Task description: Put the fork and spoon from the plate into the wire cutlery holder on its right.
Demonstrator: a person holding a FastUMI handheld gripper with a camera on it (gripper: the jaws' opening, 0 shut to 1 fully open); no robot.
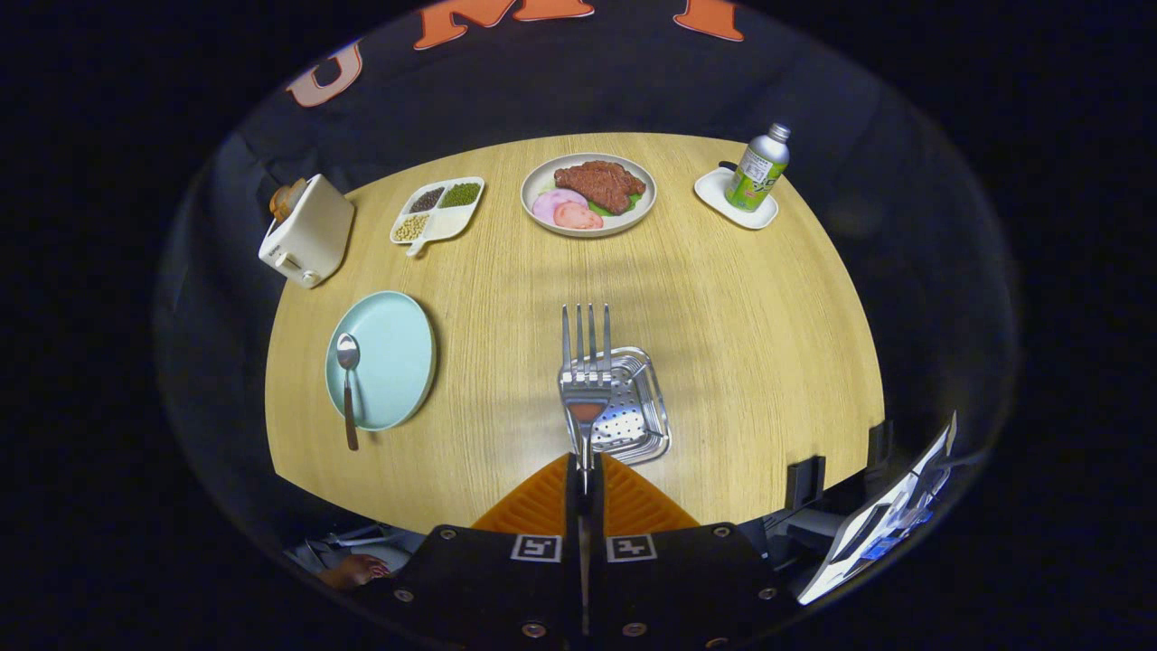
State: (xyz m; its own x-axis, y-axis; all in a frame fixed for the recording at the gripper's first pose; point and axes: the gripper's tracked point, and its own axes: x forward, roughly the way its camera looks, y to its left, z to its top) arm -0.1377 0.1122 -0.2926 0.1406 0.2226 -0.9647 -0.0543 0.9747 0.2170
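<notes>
The fork (586,362) is pinched by its handle between the pressed-together fingers of the claw (585,472), tines pointing ahead, above the wire holder (633,411) just beyond the fingertips. Off to the left, the spoon (347,384) lies on the blue plate (393,348) on the wooden table (741,344).

1. The fork (586,357) is pinched by its handle between the two fingers of the gripper (585,470), tines pointing away, right above the wire cutlery holder (633,411).
2. The spoon (348,384) is seen lying on the light blue plate (393,357), left of the holder, with its handle sticking out over the rim.
3. Further back on the wooden table (741,316), a toaster (307,231), a divided tray of beans (438,210), a plate of meat (588,193) and a bottle (759,167) on a small white dish (734,201) are lined up.
</notes>
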